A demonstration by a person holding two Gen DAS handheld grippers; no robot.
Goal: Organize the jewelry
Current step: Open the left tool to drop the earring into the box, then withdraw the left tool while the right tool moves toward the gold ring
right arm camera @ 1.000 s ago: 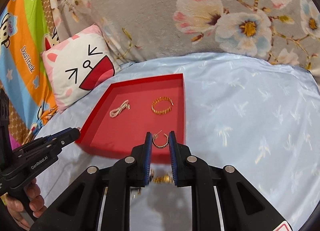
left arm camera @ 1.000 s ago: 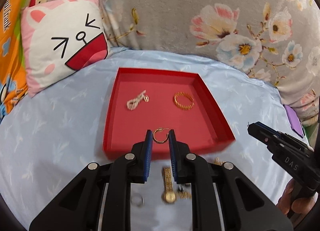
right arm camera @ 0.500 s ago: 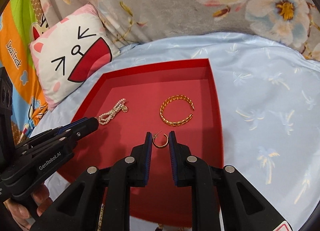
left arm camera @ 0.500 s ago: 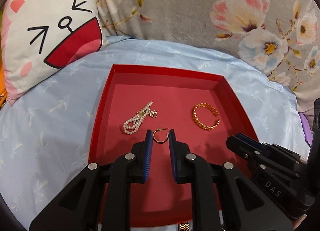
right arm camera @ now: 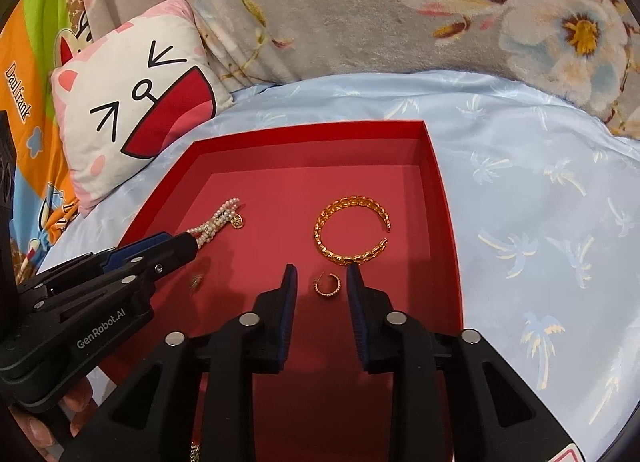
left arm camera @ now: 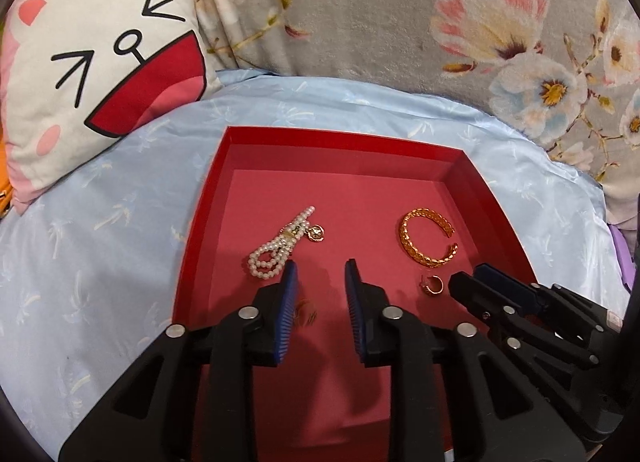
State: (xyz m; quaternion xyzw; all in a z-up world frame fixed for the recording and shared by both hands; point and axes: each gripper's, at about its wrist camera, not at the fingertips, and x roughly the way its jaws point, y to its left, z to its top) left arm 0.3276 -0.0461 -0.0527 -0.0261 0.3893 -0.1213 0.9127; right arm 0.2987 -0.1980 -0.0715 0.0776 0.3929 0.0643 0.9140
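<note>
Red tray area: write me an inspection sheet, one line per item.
Surface: light blue sheet with the red tray on it.
Job's things: in the tray, pearl bracelet, gold cuff, hoop earring, blurred small gold piece.
Clutter: purple object at the sheet's right edge.
Grippers: left gripper open above the blurred piece; right gripper open, fingers either side of the hoop earring, not touching it.
Cables: nothing seen.
Surroundings: cartoon pillow, floral blanket.

Black hand-held gripper (right arm camera: 320,282), blue ribbed pads (right arm camera: 289,302), silver screws
</note>
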